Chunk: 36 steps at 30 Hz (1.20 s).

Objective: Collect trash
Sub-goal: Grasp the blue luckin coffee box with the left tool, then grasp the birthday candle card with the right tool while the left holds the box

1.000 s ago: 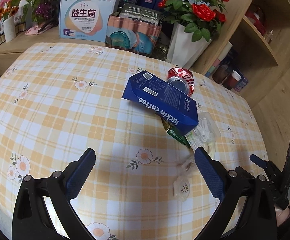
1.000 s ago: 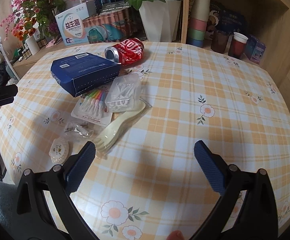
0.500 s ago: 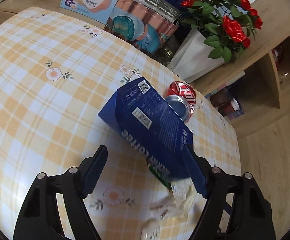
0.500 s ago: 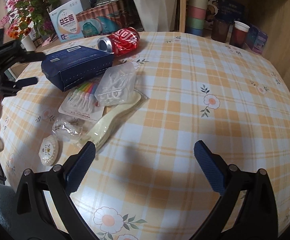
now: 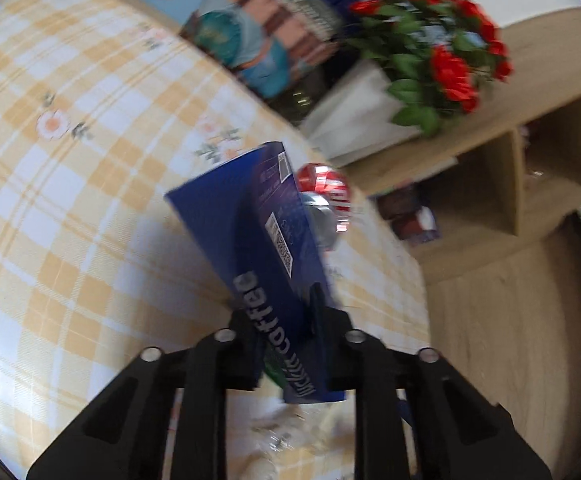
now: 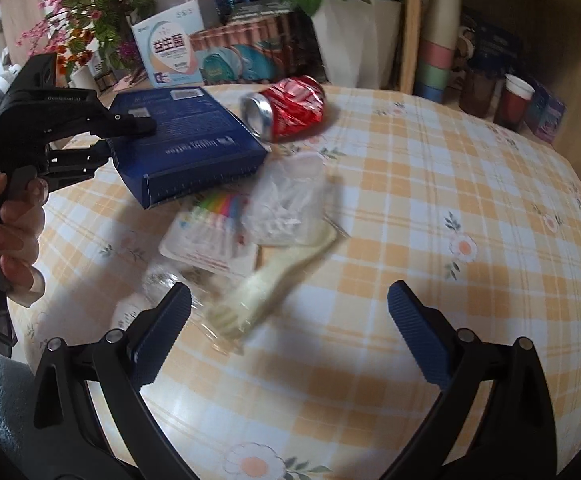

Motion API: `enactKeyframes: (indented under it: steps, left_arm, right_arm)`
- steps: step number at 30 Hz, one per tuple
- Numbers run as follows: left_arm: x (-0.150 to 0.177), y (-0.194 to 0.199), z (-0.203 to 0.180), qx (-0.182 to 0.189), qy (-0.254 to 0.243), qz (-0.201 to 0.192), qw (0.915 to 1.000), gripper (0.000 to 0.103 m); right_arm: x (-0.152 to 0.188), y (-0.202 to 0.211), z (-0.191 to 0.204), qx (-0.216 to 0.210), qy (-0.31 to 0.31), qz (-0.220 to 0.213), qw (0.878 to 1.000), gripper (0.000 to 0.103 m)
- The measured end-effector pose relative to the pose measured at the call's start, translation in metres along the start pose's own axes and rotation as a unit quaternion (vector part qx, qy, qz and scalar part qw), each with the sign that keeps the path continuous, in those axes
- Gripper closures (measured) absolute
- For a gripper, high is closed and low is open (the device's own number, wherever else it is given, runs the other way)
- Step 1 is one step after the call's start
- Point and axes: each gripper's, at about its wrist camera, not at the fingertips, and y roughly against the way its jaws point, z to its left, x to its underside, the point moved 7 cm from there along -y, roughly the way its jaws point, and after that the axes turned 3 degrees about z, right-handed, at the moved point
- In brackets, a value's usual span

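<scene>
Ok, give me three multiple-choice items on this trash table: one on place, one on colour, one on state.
1. Where does the crushed can lie?
A. behind the coffee box
B. on the floor
C. in the shelf

2. What colour is the coffee box?
A. green
B. blue
C. white

3. How is the left tool?
A. wide open over the table
B. shut on the coffee box
C. holding the fork

Answers: 1 A, the can rests on the tablecloth just beyond the box. 2 B, its faces are dark blue. 3 B, its jaws have just been closing and now clamp the box's end; the right tool is open.

can point(image 6: 286, 109) lies behind box point(image 6: 182, 140), fork point(image 6: 274, 276) in front.
</scene>
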Motion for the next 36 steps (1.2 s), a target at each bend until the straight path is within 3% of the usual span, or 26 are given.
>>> enactKeyframes:
  steps: [4,8,18,29,34,36]
  left_arm:
    - [-0.003,0.027,-0.025,0.009,-0.040,-0.023,0.9989,0.093]
    - [-0.006,0.055,-0.033,0.025,-0.052,-0.046,0.9973,0.093]
    - [0.002,0.143,0.000,-0.053,-0.096,-0.127,0.9859,0.093]
    - [0.041,0.173,0.044,-0.062,-0.073,-0.124,0.9876,0.093]
    - [0.056,0.169,0.050,-0.063,-0.068,-0.115,0.9891,0.093]
    - [0.061,0.167,0.051,-0.058,-0.065,-0.108,0.9904,0.093]
  right_arm:
    - [-0.012,-0.006,0.027,-0.016,0.026,0.000,1.000,0.008]
    - [-0.022,-0.025,0.055,-0.024,0.055,0.015,0.998,0.017]
    - [-0.042,-0.071,0.076,0.011,0.111,0.061,0.992,0.021]
    - [-0.037,-0.079,0.082,0.043,0.202,0.113,0.972,0.023]
    - [-0.037,-0.075,0.077,0.042,0.207,0.122,0.970,0.035]
    - [-0.037,-0.073,0.076,0.030,0.201,0.126,0.971,0.048]
